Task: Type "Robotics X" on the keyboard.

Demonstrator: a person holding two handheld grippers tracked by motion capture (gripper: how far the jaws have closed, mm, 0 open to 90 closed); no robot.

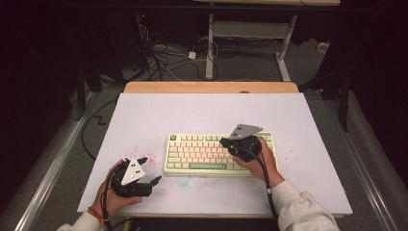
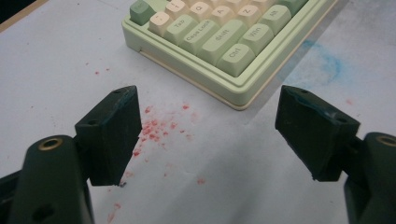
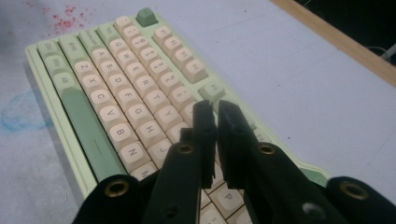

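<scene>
One keyboard (image 1: pixel 219 154), two grippers, white table (image 1: pixel 202 113).
Keyboard at frame centre; right gripper (image 3: pixel 215 114) over its right keys, jaws nearly shut, empty; left gripper (image 2: pixel 208 121) lower left, spread wide, empty.

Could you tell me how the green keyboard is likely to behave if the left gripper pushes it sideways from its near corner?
The keyboard looks like a stiff, thick-walled case lying flat on the white table sheet, so it should probably slide rather than tip or bend. Pushed at one corner, it may pivot. The keycaps stand proud and might depress or snag if the left gripper touched them.
</scene>
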